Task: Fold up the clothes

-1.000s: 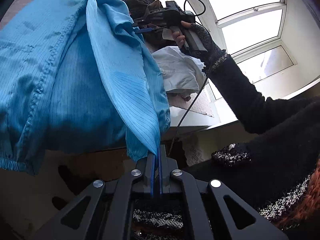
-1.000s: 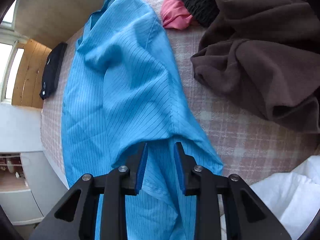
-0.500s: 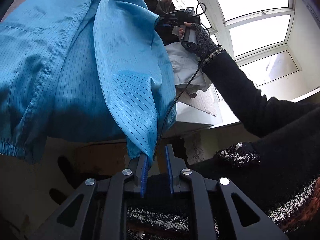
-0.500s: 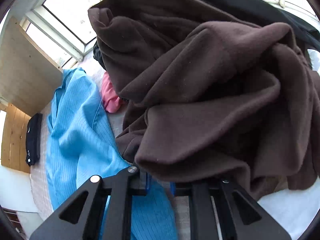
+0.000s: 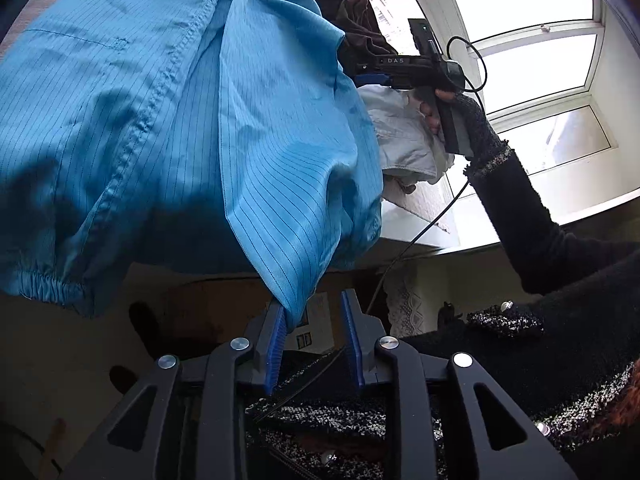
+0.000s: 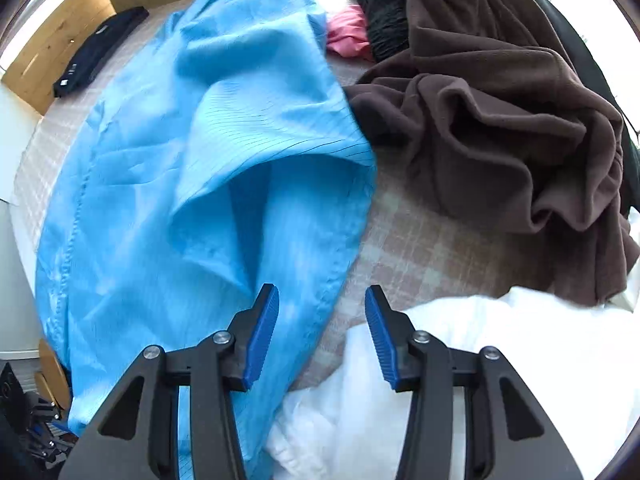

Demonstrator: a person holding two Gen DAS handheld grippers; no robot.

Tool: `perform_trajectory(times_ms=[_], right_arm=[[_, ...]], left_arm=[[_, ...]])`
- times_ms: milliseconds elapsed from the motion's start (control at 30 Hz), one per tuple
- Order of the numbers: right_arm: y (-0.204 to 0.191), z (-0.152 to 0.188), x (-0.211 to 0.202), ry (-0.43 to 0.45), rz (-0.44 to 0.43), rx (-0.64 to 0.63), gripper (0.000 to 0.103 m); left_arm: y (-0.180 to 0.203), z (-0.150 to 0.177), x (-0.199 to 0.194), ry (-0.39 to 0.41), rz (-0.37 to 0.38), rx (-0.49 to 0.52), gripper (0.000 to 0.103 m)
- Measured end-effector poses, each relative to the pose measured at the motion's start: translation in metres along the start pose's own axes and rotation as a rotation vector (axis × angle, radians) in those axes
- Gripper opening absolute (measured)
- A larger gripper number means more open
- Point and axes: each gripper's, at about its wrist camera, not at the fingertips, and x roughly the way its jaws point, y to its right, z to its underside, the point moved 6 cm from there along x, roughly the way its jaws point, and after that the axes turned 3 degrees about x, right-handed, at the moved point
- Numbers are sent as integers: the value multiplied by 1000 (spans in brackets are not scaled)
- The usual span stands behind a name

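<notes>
The thin, pinstriped blue garment (image 6: 168,168) lies spread and rumpled on the checked woven surface (image 6: 404,248), one corner drooping over the edge beside the left claw (image 5: 312,332), whose ribbed blue pads stand apart. The right claw (image 6: 322,332) gapes wide too, empty, near a heaped brown fleece (image 6: 500,120) and crumpled white cloth (image 6: 460,380)

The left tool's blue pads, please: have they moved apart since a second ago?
Yes. The left tool has opened; the blue garment corner touches only its left pad now.
</notes>
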Motion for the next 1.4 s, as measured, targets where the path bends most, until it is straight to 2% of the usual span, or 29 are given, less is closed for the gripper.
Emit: perform_trajectory(times_ms=[67, 167, 200, 267, 367, 500, 567, 667, 700, 767, 833, 867, 900, 967, 1067, 1167, 1267, 1333, 1367, 1400], right_arm=[[-15, 18, -11, 14, -69, -9, 44], [-40, 49, -15, -15, -147, -43, 44], [-48, 56, -12, -22, -160, -47, 44], [-53, 59, 1, -35, -123, -48, 44], [-55, 65, 19, -62, -84, -45, 44], [-56, 66, 29, -85, -67, -37, 44], [-57, 67, 28, -88, -61, -40, 44], [-56, 66, 20, -81, -52, -43, 45], [-55, 66, 18, -79, -50, -43, 45], [-53, 64, 12, -72, -48, -40, 44], [-49, 61, 5, -59, -63, -23, 44], [-46, 58, 1, -52, -68, -13, 45], [-43, 55, -2, -45, -69, -4, 44], [-35, 46, -8, -24, -50, 2, 44], [-24, 26, -15, 11, 26, -25, 44], [-14, 7, -15, 25, 97, -60, 44], [-3, -8, -11, 30, 140, -78, 44], [1, -15, -9, 28, 136, -75, 44], [3, -18, -7, 27, 133, -73, 44], [5, -21, -6, 26, 133, -70, 44]], left_arm=[[-3, 2, 0, -13, -43, 18, 24], [-7, 9, -18, -1, -113, 42, 24], [-7, 12, -25, 1, -150, 55, 24], [-4, 15, -37, 3, -225, 93, 24], [31, 9, -26, -34, -295, 284, 26], [73, -9, 40, -85, -349, 549, 33], [79, -14, 75, -102, -411, 660, 33], [73, -10, 119, -153, -570, 846, 32], [75, -7, 124, -143, -585, 899, 36], [78, -6, 126, -125, -595, 942, 36], [77, -11, 126, -117, -589, 941, 30], [76, -14, 125, -113, -581, 929, 18], [73, -19, 124, -116, -563, 903, 0], [70, -26, 122, -131, -509, 848, 0], [72, -32, 110, -125, -403, 763, 0], [86, -33, 89, -93, -226, 646, 0], [97, -31, 77, -77, -159, 615, 0], [109, -28, 74, -77, -61, 591, 0], [113, -27, 80, -82, -50, 601, 0], [112, -25, 91, -96, -97, 622, 7]])
